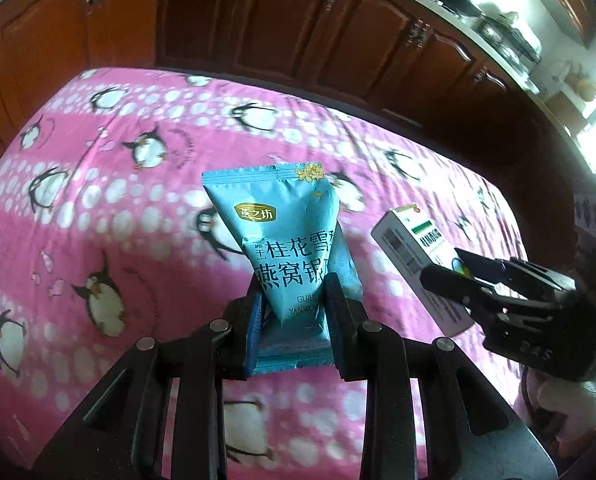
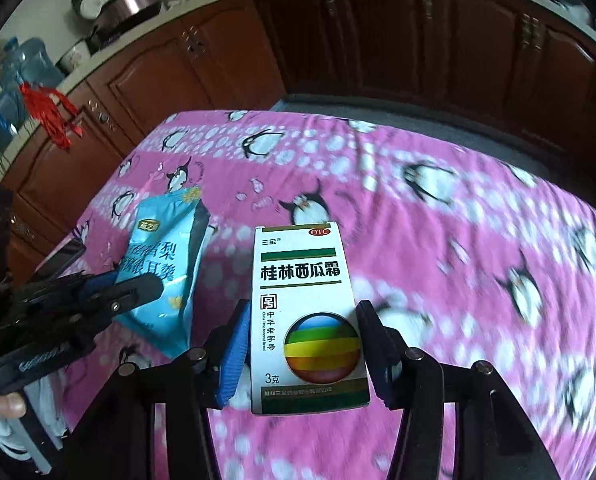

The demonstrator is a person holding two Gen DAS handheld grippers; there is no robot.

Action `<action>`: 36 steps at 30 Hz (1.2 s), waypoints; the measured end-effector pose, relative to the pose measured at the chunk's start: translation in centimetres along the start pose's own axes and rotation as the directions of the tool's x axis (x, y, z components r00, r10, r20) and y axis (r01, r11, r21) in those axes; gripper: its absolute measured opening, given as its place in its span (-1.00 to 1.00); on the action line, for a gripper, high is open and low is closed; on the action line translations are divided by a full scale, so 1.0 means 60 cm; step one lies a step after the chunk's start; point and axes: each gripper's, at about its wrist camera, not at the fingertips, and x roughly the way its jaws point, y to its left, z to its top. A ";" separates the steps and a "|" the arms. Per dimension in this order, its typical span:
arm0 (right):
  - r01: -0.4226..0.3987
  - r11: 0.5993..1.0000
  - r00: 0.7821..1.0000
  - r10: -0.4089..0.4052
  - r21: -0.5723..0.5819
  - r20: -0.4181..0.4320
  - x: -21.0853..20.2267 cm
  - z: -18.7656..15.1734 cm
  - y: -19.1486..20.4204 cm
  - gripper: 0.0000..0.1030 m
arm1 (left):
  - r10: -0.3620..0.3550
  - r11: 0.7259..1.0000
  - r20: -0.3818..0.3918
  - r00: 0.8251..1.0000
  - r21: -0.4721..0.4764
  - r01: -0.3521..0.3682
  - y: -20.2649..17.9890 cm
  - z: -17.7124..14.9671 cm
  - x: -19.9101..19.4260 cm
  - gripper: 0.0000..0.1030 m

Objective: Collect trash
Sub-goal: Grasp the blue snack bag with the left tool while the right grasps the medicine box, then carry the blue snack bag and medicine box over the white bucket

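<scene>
The left gripper (image 1: 294,300) has its two black fingers drawn narrow, pinching the lower part of a light-blue foil snack packet (image 1: 290,240) printed with dark Chinese characters; the packet stands upright between the blue-lined pads, its torn top edge pointing away from the camera, lifted clear of the cloth. The right gripper (image 2: 301,340) is set at a medium width, its fingers clamped on the two long sides of a white cardboard medicine box (image 2: 303,300) with green bars and a rainbow-striped sphere; the box sits lengthwise between the pads. Both items are held side by side, near each other but apart, above a pink tablecloth with a penguin pattern (image 2: 437,220). Beyond the table stand brown wooden cabinets (image 1: 298,28) under a worktop carrying pots.
</scene>
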 end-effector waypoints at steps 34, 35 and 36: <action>0.133 0.935 0.955 -0.210 0.329 0.210 -0.292 -0.207 -0.206 -0.03 | -0.181 0.906 -0.076 0.980 0.375 0.197 -0.373 -0.063 0.003 -0.49; 0.138 0.930 0.953 -0.219 0.342 0.211 -0.299 -0.213 -0.215 -0.03 | -0.186 0.900 -0.081 0.979 0.386 0.203 -0.385 -0.064 0.005 -0.49; 0.147 0.921 0.949 -0.234 0.360 0.212 -0.309 -0.223 -0.228 -0.03 | -0.192 0.892 -0.087 0.978 0.399 0.210 -0.400 -0.066 0.008 -0.49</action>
